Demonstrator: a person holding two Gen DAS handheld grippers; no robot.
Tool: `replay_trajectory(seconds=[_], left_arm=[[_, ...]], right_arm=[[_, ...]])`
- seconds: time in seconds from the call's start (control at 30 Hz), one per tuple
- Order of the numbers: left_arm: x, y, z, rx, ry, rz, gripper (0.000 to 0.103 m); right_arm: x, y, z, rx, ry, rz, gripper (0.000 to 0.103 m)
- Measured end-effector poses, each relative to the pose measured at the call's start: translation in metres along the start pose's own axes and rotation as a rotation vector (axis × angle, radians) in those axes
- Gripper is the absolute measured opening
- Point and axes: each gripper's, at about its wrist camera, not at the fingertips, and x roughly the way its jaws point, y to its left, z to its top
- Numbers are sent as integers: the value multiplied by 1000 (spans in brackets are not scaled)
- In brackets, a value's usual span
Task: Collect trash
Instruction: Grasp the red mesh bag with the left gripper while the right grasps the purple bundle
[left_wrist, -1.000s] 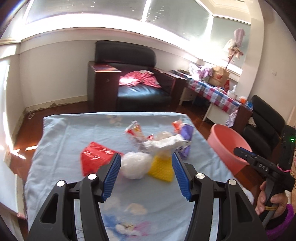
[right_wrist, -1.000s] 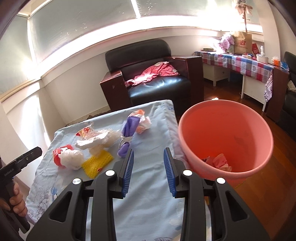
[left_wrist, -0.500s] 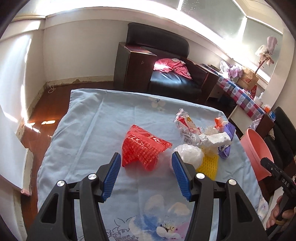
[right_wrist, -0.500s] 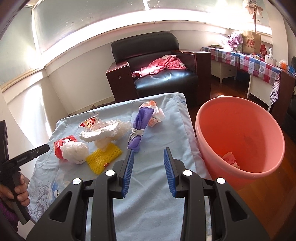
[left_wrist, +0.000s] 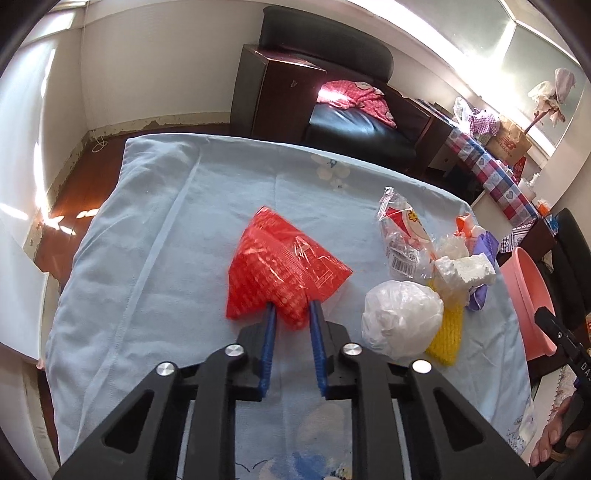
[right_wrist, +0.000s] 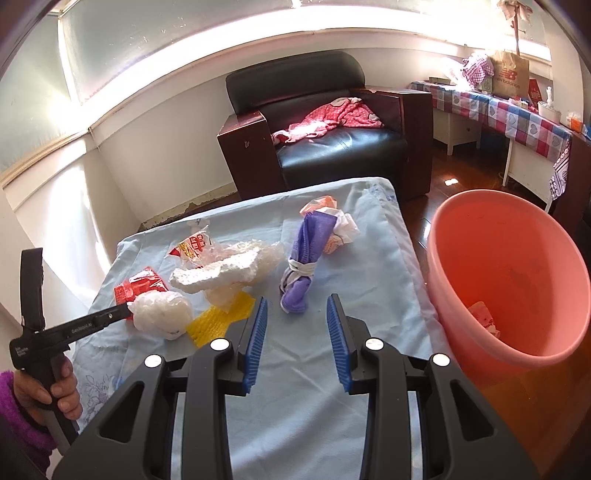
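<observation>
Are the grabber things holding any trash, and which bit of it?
The left gripper, jaws just closed, pinches the red plastic bag by its near bottom edge. The right gripper is open, holding nothing.

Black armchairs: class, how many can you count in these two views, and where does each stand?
1: the black armchair stands beyond the far end of the cloth-covered table, red clothing on its seat. Dark seats at the picture edges may be others; unclear.

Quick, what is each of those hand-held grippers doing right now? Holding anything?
Left hand-held gripper: jaws have just been closing, now pinched on the red plastic bag.
Right hand-held gripper: open, holding nothing.
</observation>
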Motion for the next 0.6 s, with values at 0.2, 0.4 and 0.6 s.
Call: replay_trajectory(seconds=[0.2, 0.4, 0.6], left_arm=[[-11, 7, 4, 6, -52, -9, 1], [-29, 7, 11, 30, -115, -15, 1], [-33, 7, 13, 26, -132, -44, 1]], right_arm=[[20, 8, 11, 4, 28, 10, 34], [52, 5, 14, 36, 89, 6, 34], [75, 2, 9, 65, 136, 1, 34]])
